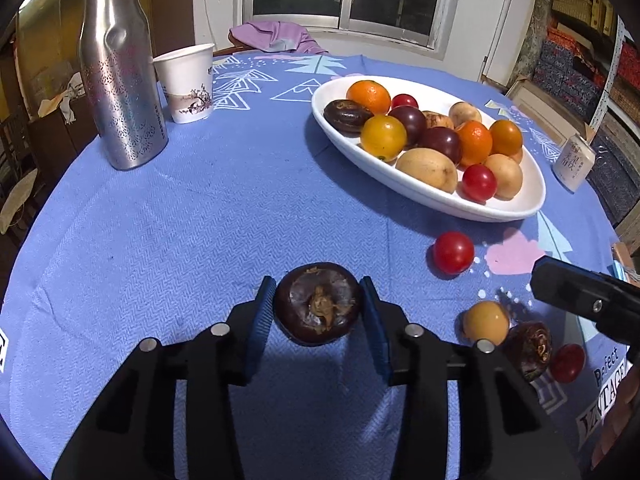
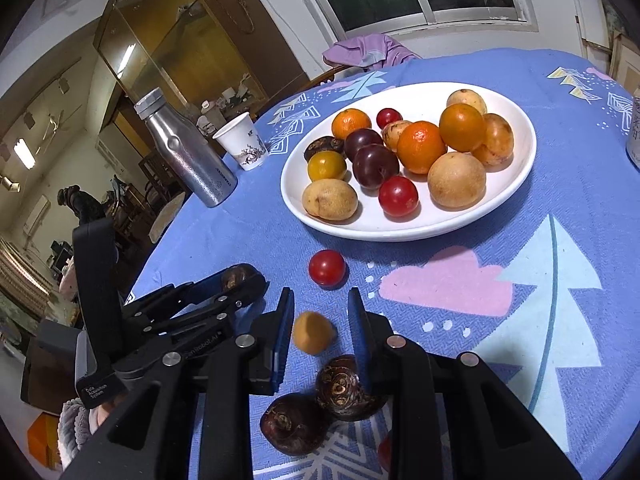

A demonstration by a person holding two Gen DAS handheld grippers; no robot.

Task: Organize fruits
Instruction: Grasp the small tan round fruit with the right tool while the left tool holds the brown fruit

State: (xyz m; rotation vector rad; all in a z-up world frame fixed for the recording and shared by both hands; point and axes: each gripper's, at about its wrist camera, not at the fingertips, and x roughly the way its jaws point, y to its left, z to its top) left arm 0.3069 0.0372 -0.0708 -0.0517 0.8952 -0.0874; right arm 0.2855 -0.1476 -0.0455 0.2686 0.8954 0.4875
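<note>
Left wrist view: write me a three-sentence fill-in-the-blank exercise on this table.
1. The dark fruit is clamped in the ____ gripper.
2. Most fruits lie on a ____ plate.
3. The paper cup stands beside a metal ____.
Missing words: left; white; bottle.

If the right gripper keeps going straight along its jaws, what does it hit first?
Most likely the small yellow-orange fruit, lying on the blue tablecloth just ahead of the right gripper, roughly in line with its jaws. Beyond it sits a loose red tomato. Depth is uncertain.
</note>
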